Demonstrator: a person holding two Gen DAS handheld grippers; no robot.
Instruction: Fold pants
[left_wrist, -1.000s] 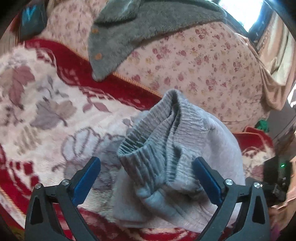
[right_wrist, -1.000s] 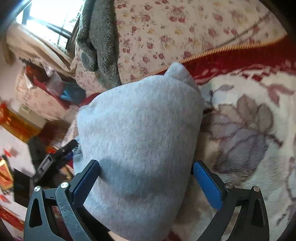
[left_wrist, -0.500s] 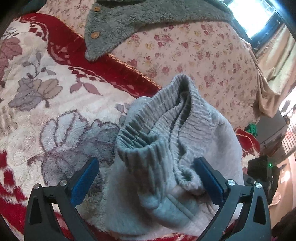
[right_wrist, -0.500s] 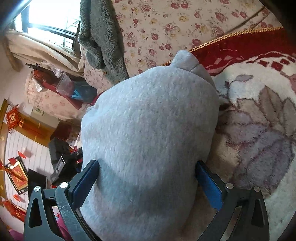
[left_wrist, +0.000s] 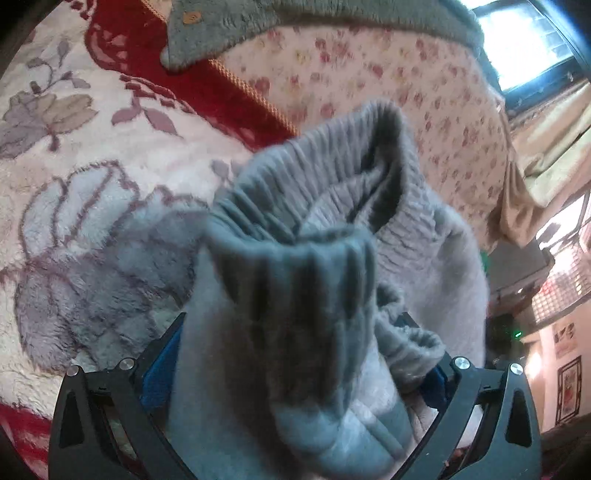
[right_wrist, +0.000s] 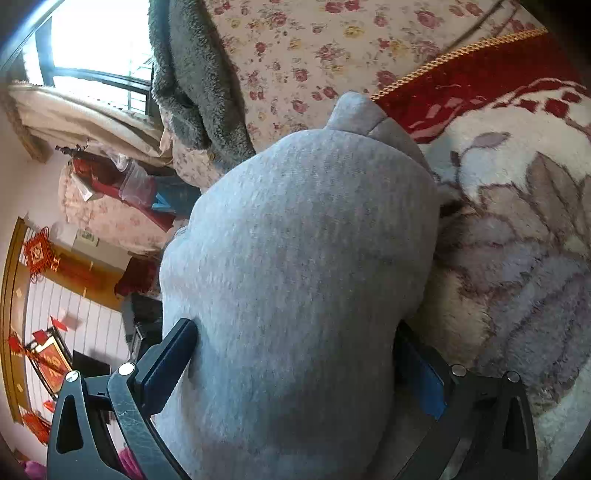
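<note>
The grey pants (left_wrist: 317, 280) lie in a bundle on a fleecy blanket (left_wrist: 92, 229) with a red border and pale leaf pattern, and both tongs stand around them. In the left wrist view the left gripper (left_wrist: 295, 354) has its two fingers spread wide, and the ribbed elastic waistband (left_wrist: 291, 192) of the pants fills the whole gap between them, rising from 6 o'clock up to 12 o'clock; the blue pads (left_wrist: 159, 373) are partly covered by the cloth, which seems to touch them on both sides, but the fingers are not pressed together on it. The open mouth of the waistband points to about 1 o'clock. In the right wrist view the right gripper (right_wrist: 295, 358) is also spread apart, and the smooth rounded side of the pants (right_wrist: 303, 280) sits between its fingers and bulges out above them toward 12 o'clock; the cloth touches the left pad (right_wrist: 166, 362) and hides part of the right one. Beyond the pants, at 12 o'clock in both views, a flowered quilt (right_wrist: 314, 48) is heaped, with a dark grey fleece garment (right_wrist: 195, 81) lying over it. At 10 o'clock in the right wrist view a bright window (right_wrist: 99, 48) shows.
</note>
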